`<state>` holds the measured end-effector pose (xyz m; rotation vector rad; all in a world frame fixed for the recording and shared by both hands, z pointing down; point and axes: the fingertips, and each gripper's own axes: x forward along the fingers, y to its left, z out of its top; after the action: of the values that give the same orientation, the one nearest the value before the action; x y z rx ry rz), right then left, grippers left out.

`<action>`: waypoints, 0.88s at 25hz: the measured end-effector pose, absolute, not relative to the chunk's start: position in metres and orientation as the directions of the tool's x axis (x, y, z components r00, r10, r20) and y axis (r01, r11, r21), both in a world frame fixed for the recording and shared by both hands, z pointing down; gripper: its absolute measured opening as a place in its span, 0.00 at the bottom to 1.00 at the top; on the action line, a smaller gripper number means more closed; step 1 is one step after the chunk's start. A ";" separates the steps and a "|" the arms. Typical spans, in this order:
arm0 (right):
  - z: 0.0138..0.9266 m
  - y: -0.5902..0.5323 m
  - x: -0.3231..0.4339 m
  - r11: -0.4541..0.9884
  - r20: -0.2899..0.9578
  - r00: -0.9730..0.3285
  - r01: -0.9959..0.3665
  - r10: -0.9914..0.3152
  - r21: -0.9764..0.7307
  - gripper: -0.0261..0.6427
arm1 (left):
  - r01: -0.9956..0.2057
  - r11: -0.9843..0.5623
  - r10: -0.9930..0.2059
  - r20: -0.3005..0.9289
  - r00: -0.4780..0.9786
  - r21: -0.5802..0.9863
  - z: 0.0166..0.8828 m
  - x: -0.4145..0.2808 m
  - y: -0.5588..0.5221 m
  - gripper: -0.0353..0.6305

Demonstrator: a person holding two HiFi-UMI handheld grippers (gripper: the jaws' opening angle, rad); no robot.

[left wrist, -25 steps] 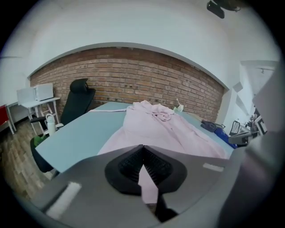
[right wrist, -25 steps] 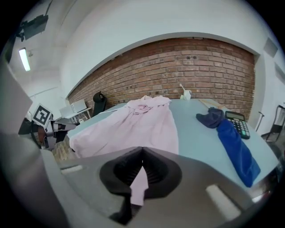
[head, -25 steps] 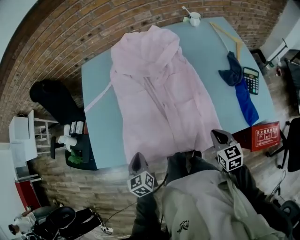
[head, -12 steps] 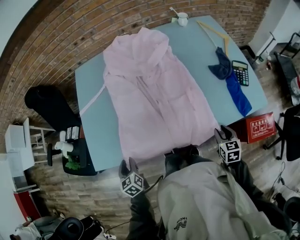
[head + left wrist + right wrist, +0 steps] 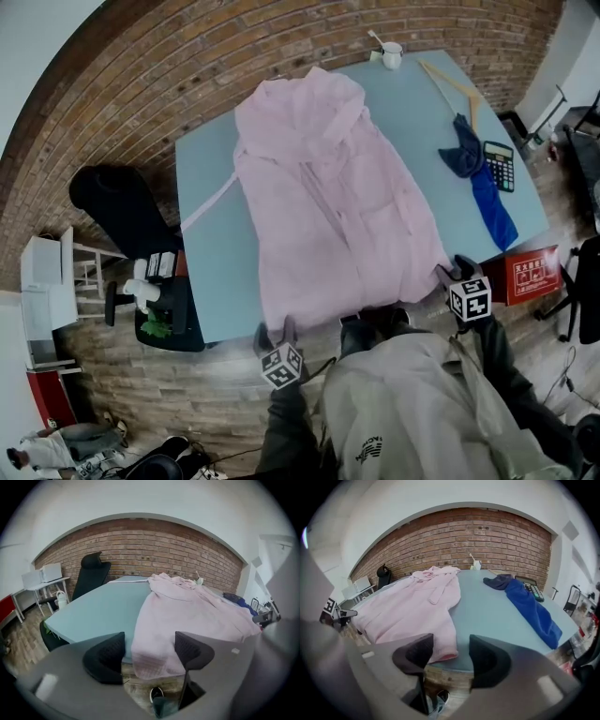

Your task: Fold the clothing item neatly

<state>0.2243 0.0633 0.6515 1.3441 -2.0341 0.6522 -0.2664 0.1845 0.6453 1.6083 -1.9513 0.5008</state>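
Note:
A pale pink hooded garment (image 5: pixel 328 206) lies spread flat on the light blue table (image 5: pixel 211 272), hood at the far end and hem hanging over the near edge. My left gripper (image 5: pixel 277 333) sits just off the near edge by the hem's left corner. In the left gripper view its jaws (image 5: pixel 149 651) are opening; the hem (image 5: pixel 154 660) shows in the gap, untouched by the pads. My right gripper (image 5: pixel 457 272) is at the hem's right corner. Its jaws (image 5: pixel 451 656) are opening too, with the pink corner (image 5: pixel 440 651) just beyond them, not gripped.
On the table's right side lie a blue cloth (image 5: pixel 487 192), a calculator (image 5: pixel 502 164) and a wooden hanger (image 5: pixel 455 82); a white cup (image 5: pixel 391 54) stands at the far edge. A black chair (image 5: pixel 117 202) is left of the table, a red box (image 5: pixel 532 272) right.
Both grippers went from shut to open and let go of the garment's hem, which now rests at the table's near edge. The left gripper drew back slightly.

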 end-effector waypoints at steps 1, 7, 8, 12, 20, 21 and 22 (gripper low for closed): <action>0.651 0.064 0.222 0.381 0.717 -0.307 -0.923 -0.626 -0.062 0.39 | -0.971 0.230 -0.769 0.623 -0.145 0.058 0.645 -0.269 0.185 0.56; 0.649 0.077 0.188 0.549 0.754 -0.369 -0.836 -0.543 -0.013 0.11 | -0.988 0.155 -0.750 0.653 -0.103 0.023 0.643 -0.249 0.177 0.12; 0.647 0.081 0.187 0.547 0.757 -0.374 -0.837 -0.536 -0.027 0.08 | -0.988 0.149 -0.749 0.656 -0.091 0.033 0.641 -0.245 0.177 0.12; 0.622 0.090 0.203 0.477 0.739 -0.416 -0.867 -0.529 -0.147 0.07 | -0.961 0.187 -0.765 0.644 -0.013 0.203 0.624 -0.237 0.193 0.12; 0.570 0.107 0.234 0.396 0.697 -0.545 -0.833 -0.466 -0.387 0.07 | -0.881 0.181 -0.731 0.658 0.177 0.438 0.590 -0.214 0.225 0.11; 0.564 0.109 0.233 0.383 0.681 -0.574 -0.816 -0.454 -0.433 0.07 | -0.856 0.187 -0.737 0.645 0.202 0.482 0.583 -0.210 0.226 0.11; 0.557 0.109 0.231 0.372 0.662 -0.601 -0.798 -0.448 -0.474 0.07 | -0.829 0.189 -0.746 0.626 0.227 0.526 0.574 -0.206 0.224 0.11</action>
<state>0.2310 0.1090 0.5572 1.0793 -2.2130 1.1150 -0.2058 0.2241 0.5743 1.5652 -1.5279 0.1116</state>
